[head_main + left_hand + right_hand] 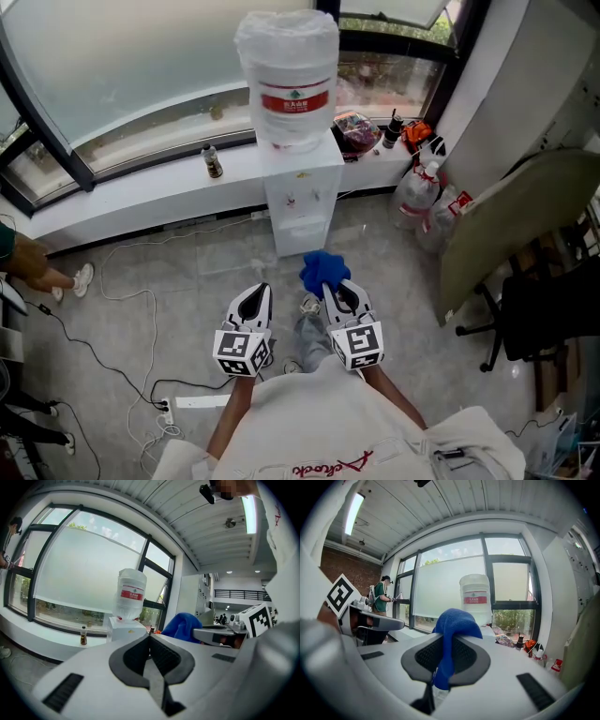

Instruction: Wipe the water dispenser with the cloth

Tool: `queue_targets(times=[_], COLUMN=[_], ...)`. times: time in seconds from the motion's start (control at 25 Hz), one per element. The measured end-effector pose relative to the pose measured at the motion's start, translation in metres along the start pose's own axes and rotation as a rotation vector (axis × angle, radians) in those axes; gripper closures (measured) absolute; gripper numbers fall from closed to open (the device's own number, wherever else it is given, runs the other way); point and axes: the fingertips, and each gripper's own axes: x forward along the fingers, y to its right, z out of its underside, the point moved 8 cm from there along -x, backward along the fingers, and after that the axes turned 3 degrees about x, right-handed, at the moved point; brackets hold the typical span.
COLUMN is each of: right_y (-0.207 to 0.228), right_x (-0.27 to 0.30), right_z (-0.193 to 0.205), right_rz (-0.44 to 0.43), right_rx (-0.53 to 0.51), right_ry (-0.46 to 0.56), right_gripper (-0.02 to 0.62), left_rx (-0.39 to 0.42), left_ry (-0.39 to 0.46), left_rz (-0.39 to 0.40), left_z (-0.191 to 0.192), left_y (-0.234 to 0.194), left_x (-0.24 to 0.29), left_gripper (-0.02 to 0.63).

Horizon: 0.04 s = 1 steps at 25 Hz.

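Observation:
The white water dispenser [300,192] stands against the window ledge with a big clear bottle [288,75] on top; it also shows in the left gripper view [123,626] and the right gripper view [477,603]. My right gripper [330,286] is shut on a blue cloth [323,271], which bunches above the jaws [454,625] and hangs down between them. My left gripper [258,298] is held beside it, jaws closed together with nothing between them [149,639]. Both grippers hover short of the dispenser's front.
A small dark bottle [213,162] stands on the white ledge [141,192] to the left. Plastic jugs [417,197] and clutter sit right of the dispenser, with an office chair [539,314] further right. Cables and a power strip [192,404] lie on the floor. A person's leg [37,267] shows at far left.

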Motion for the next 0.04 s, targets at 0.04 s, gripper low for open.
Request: queue_targets(times=[0.04], right_y=[0.0006], right_x=[-0.0016], right_z=[0.0006], right_rz=[-0.002], right_rx=[0.001], right_ry=[-0.002], right_gripper=[0.554], left_rx=[0.000], left_ry=[0.000], left_rz=[0.000], left_z=[0.0005], left_y=[0.0022], left_x=[0.0000], left_gripper=[0.594])
